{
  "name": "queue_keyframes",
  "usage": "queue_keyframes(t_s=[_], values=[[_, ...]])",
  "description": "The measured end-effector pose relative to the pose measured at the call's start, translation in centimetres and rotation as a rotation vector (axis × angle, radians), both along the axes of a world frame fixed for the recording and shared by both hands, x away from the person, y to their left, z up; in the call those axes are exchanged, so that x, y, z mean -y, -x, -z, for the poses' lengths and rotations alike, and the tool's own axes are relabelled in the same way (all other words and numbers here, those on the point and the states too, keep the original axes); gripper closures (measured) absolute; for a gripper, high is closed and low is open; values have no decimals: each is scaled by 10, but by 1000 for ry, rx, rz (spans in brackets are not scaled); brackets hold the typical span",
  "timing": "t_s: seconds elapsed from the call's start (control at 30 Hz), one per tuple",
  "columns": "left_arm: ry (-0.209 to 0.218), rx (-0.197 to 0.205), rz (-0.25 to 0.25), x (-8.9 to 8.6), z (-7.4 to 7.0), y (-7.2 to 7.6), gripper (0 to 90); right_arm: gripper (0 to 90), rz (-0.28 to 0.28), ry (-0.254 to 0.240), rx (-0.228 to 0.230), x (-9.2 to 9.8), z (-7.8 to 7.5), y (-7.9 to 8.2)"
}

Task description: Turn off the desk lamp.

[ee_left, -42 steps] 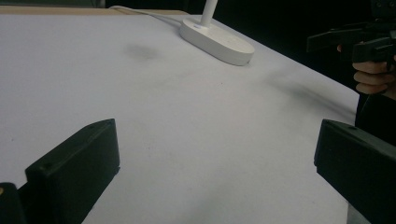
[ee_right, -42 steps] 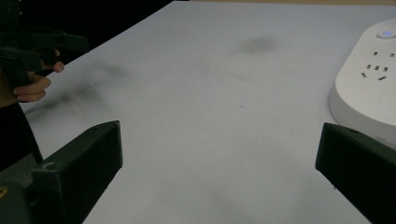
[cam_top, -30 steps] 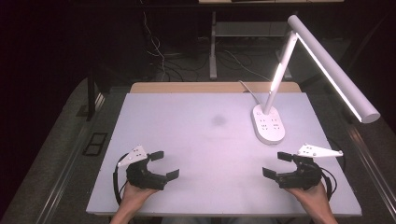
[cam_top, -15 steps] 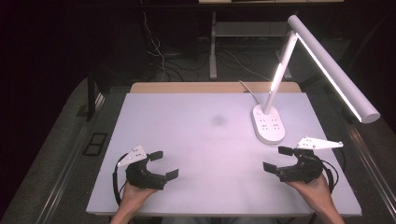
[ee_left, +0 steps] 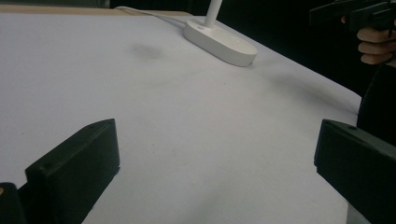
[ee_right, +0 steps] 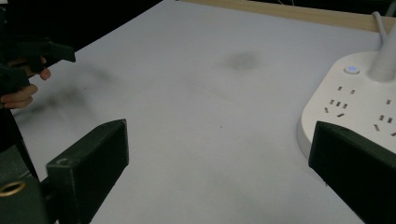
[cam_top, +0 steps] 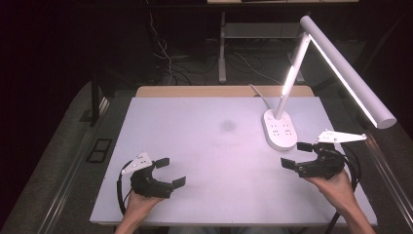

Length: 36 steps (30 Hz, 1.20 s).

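My left gripper (cam_top: 171, 171) rests near the front left of the white table (cam_top: 204, 136), open, with nothing between its jaws (ee_left: 215, 163). At the front right my right gripper (cam_top: 296, 155) is held open just in front of the white lamp base with sockets (cam_top: 279, 129). Nothing sits between its jaws (ee_right: 219, 172). In the right gripper view the lamp base (ee_right: 364, 102) lies close behind the right-hand jaw. In the left gripper view the other hand and its gripper (ee_left: 364, 18) show at the top right.
A white desk lamp with a long lit bar head (cam_top: 346, 68) rises from the base at the back right, its cord trailing off the far edge. A faint dark smudge (cam_top: 228, 126) marks the table's middle. Dark floor and cables lie beyond the table.
My right gripper has moved away from the front edge toward the lamp base, still open. The left gripper has stayed put.
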<state>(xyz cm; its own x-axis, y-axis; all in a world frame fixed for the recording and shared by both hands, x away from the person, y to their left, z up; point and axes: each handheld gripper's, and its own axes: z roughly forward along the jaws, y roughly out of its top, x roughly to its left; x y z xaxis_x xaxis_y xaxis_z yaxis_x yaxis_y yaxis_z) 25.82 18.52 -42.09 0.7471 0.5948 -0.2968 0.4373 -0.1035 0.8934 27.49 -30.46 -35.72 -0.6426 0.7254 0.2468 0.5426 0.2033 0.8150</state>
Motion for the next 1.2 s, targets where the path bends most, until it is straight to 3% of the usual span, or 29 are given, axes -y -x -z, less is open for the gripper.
queue_keyframes(t_s=[0.23,0.6,1.2], values=[[-1,0,-1,0,0,0,0,49,2,31,-8,4,-2,-8],[-1,-2,-3,0,1,0,0,50,14,27,-4,15,-16,-27],[-2,-2,-2,0,1,0,0,66,32,49,-20,29,-23,-69]])
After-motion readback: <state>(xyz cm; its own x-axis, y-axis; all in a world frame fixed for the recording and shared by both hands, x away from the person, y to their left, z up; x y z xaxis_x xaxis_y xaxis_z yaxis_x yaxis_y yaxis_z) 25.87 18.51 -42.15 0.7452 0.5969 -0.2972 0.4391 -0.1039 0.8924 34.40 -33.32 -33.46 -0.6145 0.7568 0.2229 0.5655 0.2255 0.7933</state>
